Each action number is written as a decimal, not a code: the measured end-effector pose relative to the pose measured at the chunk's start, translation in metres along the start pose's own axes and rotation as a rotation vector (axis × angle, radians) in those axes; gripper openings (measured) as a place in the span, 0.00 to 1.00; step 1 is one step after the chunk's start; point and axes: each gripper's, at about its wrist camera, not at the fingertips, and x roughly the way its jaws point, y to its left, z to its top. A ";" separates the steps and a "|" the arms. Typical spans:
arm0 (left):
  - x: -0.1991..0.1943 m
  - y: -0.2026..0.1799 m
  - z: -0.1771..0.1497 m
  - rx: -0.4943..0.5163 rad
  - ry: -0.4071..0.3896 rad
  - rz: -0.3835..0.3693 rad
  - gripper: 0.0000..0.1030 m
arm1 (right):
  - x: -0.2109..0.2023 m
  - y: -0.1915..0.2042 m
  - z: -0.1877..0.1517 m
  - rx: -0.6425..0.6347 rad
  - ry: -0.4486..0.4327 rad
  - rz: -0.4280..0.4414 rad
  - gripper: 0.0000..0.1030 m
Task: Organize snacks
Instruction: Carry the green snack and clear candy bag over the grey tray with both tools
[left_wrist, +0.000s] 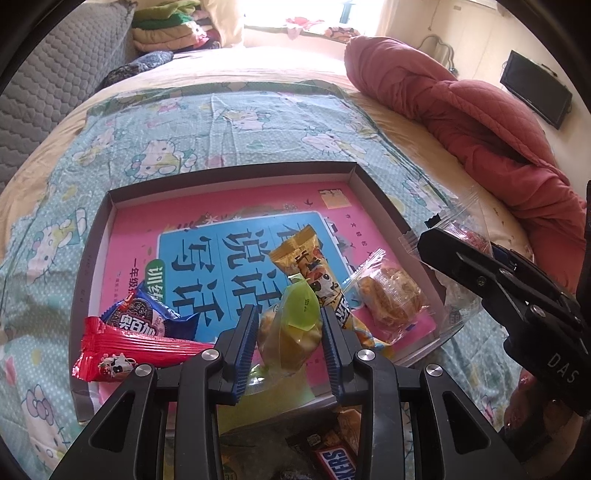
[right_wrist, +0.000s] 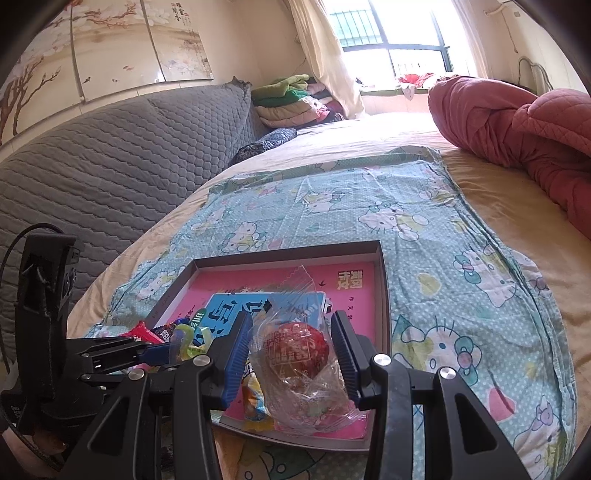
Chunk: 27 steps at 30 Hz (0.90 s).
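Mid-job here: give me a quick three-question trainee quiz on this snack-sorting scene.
1. True or false: the left gripper is empty.
2. What does the right gripper hold? A) a clear packet with a red round snack B) a Snickers bar C) nothing
3. Which snack lies at the box's left edge, beside the red wrapper?

Key: 1 false, it grips a yellow-green packet. 2 A. 3 the blue Oreo pack.

Left tool (left_wrist: 290, 334): black linkage arms, blue ribbed pads, silver screws. Right tool (right_wrist: 291, 352): same build.
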 end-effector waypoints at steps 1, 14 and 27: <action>0.002 0.000 0.000 -0.002 0.004 -0.001 0.34 | 0.001 0.000 0.000 0.001 0.001 0.001 0.43; 0.008 0.005 -0.003 -0.017 0.009 -0.013 0.34 | 0.001 -0.005 -0.003 0.005 0.006 -0.011 0.43; 0.015 0.006 -0.005 -0.027 0.029 -0.023 0.34 | 0.015 -0.002 -0.010 0.008 0.040 0.012 0.43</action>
